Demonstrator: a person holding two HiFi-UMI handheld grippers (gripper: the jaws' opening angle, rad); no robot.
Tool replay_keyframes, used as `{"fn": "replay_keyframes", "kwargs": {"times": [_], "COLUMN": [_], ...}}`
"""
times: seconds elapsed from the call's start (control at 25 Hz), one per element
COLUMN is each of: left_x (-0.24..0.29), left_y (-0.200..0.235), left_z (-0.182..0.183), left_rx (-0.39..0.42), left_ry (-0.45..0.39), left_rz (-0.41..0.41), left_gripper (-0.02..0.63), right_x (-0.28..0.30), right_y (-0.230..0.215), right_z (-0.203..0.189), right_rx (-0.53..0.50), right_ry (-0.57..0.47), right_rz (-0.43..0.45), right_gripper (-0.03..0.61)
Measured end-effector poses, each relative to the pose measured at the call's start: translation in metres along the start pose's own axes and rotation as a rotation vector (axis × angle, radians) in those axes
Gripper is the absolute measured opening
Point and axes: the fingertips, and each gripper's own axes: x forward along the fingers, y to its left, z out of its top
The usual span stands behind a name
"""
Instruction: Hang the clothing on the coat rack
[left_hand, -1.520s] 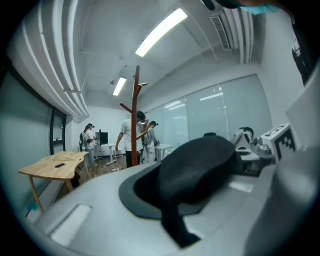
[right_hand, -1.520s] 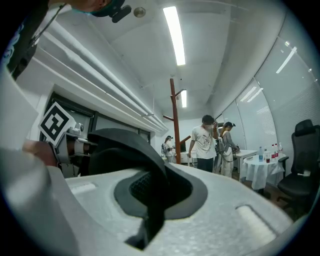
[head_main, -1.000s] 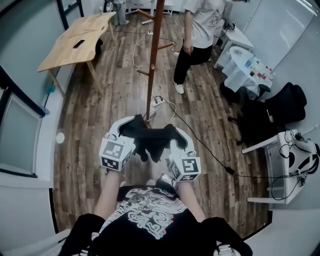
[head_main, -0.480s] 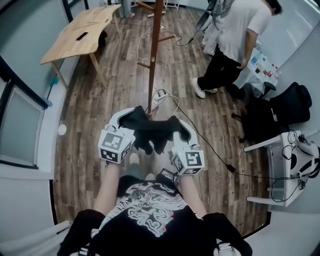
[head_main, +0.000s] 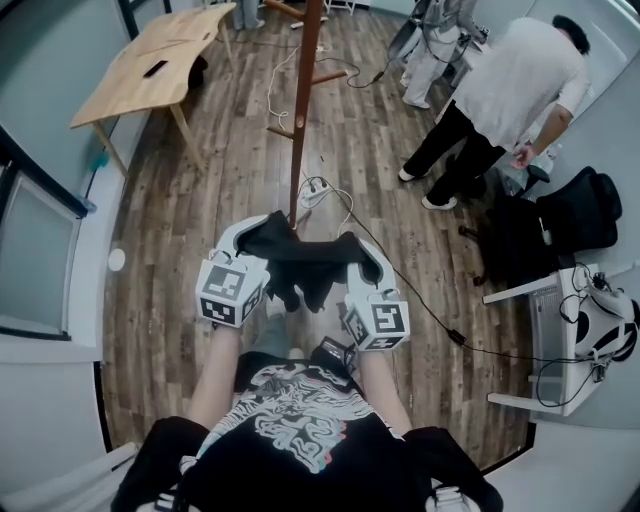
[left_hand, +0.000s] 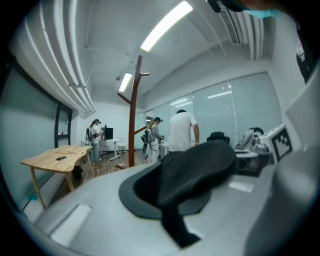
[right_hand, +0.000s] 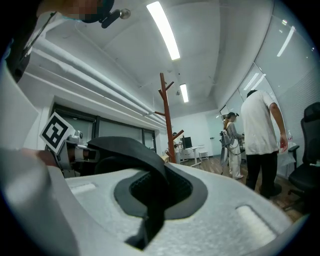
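A black cloth garment (head_main: 305, 265) is held stretched in the air between the two claws, near the tall brown wooden coat rack (head_main: 298, 130). The left claw (head_main: 263, 232) is clamped on one end, the right claw (head_main: 351, 248) on the other.

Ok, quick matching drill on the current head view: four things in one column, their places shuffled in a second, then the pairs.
Things:
1. black cloth garment
2. brown wooden coat rack
3. light wooden table
4. black office chair

Places in the head view:
A. far right
B. stretched between the left claw and the right claw
C. upper left
D. upright on the floor just ahead of both claws

Pairs: 1-B, 2-D, 3-C, 4-A.
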Motion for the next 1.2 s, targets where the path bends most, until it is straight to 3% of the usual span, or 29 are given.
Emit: {"fn": "replay_keyframes", "kwargs": {"times": [1.2], "left_x": [0.144], "left_y": [0.154], "left_z": [0.009], "left_rx": [-0.095], "left_ry": [0.005], "left_rz": [-0.017], "left_gripper": [-0.002], "right_x": [0.203], "right_y": [-0.047], "right_z": [0.004], "right_rx": [0.014], "right_ry": [0.037], "right_rz": [-0.008], "right_gripper": [0.011]}}
